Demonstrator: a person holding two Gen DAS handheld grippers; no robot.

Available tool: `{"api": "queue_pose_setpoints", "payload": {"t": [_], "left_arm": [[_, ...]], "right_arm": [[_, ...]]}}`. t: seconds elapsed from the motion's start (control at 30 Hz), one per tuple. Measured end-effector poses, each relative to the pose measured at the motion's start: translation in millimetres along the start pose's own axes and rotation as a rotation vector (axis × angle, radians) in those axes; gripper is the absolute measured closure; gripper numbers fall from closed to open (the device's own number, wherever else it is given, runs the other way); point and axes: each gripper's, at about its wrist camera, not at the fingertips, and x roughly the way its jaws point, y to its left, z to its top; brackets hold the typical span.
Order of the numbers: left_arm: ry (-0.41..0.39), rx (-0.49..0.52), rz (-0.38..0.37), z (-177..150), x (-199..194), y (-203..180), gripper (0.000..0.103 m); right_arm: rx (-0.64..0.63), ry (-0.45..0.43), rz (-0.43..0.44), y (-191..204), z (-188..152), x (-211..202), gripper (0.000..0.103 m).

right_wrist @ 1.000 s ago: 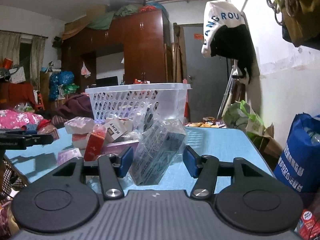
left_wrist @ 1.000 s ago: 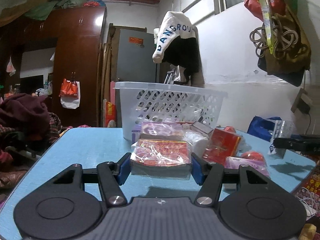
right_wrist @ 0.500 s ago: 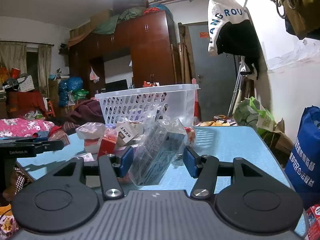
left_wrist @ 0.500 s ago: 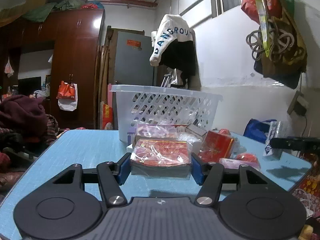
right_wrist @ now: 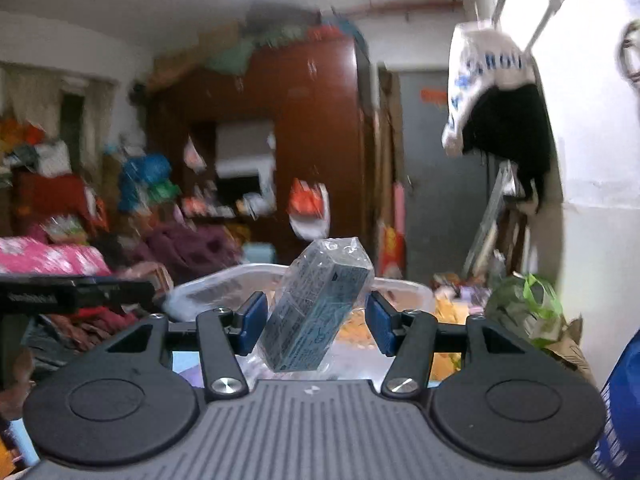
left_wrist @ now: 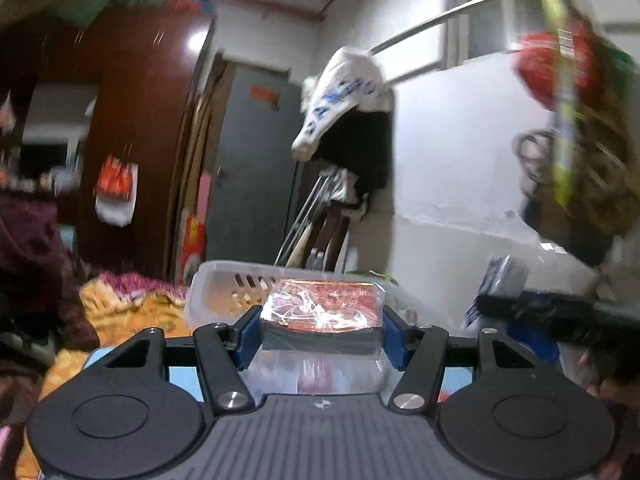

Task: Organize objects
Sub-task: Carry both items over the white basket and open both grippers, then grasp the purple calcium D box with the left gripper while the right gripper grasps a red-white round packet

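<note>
White basket [left_wrist: 224, 280]: one, just beyond both sets of jaws, rim below held items; likely drop target, so both loads held high over it.

Left gripper [left_wrist: 322, 330]: jaws clenched on one red box [left_wrist: 320, 304], flat, square between blue pads, level for clean release.

Right gripper [right_wrist: 314, 322]: one grey-blue wrapped pack [right_wrist: 316, 312] between jaws, tilted, top leaning right; held by crinkled wrap, pad contact unclear, grip looks loose.

Count: two grippers, two items, one basket.

Both grippers, left gripper [left_wrist: 321, 336] and right gripper [right_wrist: 316, 325], have blue pads on black linkages. Silver screws pin them above ribbed grey bodies. A small central logo is too blurred to read.
</note>
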Motion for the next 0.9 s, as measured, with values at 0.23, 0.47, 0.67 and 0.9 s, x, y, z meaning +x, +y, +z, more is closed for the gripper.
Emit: {"api": "queue_pose_setpoints", "payload": {"t": [0.23,0.47,0.67,0.9], "left_arm": [[0.221,-0.062,0.045,29,100,13,0.039],[0.185,-0.012,0.082,8,81,9,0.009],[0.108,0.069,0.07,-47,-8,-8,0.004],[0.123,0.123,-0.045,-134,-63,-48,0.004]], "right_arm": [[0.008,0.229,-0.118,-17,20,92,0.044],[-0.012,0.162,-0.079,-5,9,50,0.0],[0.054,0.131,0.064,7,-82,-52,0.0],[0.107,0.114,0.106,14,-149,-91,0.009]]}}
